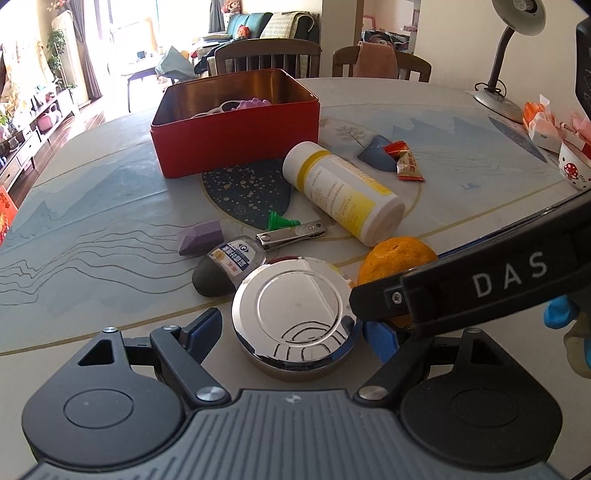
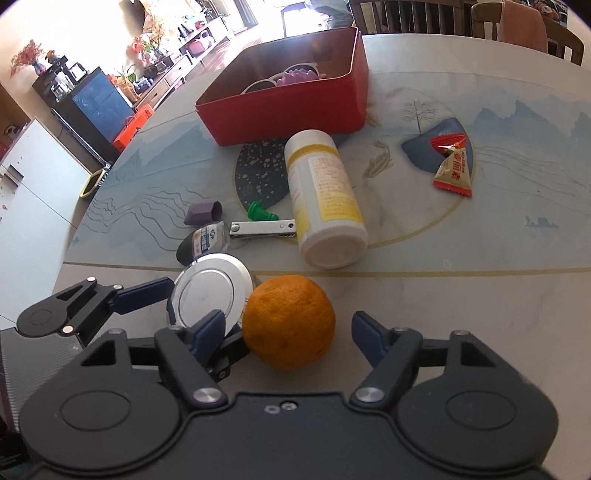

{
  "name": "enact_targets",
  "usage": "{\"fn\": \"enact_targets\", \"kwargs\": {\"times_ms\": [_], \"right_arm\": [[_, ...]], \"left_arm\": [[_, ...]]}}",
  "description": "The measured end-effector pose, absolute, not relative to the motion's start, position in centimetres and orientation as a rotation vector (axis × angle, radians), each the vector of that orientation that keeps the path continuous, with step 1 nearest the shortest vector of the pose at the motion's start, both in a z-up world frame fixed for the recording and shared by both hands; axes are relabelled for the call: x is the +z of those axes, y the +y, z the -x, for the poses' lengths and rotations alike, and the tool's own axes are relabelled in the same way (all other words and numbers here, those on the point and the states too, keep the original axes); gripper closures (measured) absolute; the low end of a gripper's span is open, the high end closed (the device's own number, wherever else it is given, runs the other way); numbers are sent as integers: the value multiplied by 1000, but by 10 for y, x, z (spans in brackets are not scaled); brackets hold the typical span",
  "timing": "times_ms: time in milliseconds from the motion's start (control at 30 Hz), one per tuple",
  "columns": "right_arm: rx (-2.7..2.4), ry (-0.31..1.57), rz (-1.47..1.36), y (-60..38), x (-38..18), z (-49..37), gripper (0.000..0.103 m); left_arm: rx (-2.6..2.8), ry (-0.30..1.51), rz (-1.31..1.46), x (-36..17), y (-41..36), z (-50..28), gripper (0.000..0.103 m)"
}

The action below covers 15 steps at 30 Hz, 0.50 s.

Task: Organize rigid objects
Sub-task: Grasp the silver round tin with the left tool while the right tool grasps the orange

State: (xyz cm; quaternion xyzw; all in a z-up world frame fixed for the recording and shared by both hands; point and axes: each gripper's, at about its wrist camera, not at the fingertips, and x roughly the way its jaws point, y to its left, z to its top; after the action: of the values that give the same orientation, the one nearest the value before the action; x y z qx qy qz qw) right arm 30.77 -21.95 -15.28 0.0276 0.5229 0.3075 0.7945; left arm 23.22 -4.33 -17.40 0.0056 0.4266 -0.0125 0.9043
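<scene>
A: Left wrist view? 
B: The left gripper has its jaws open around the round tin on the bench; the right gripper crosses just right, before the orange.

A: Right wrist view? 
B: The right gripper has open jaws astride the orange, its left jaw crowded by the tin; bottle and red box beyond.

Home, living-dining room: beyond jaws, patterned dining table, wooden chairs, sofa further back, curtains, houseplants, desk lamp to right.
</scene>
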Motion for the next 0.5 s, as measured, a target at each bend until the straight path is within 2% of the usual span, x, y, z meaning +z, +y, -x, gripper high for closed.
{"fn": "enact_targets", "kwargs": {"times_ms": [100, 133, 167, 500], "right_arm": [[651, 1122, -66, -220, -152, -308, 46], [653, 1122, -72, -221, -152, -308, 50], [651, 1121, -74, -221, -151, -308, 50], [610, 1121, -82, -233, -149, -300, 50]], "left_arm": [[-29, 885, -21, -174, -44, -233, 20], [-35, 884, -27, -174, -44, -232, 23], [-44, 886, -32, -174, -45, -232, 27], [-43, 899, -79, -171, -48, -228, 27]]}}
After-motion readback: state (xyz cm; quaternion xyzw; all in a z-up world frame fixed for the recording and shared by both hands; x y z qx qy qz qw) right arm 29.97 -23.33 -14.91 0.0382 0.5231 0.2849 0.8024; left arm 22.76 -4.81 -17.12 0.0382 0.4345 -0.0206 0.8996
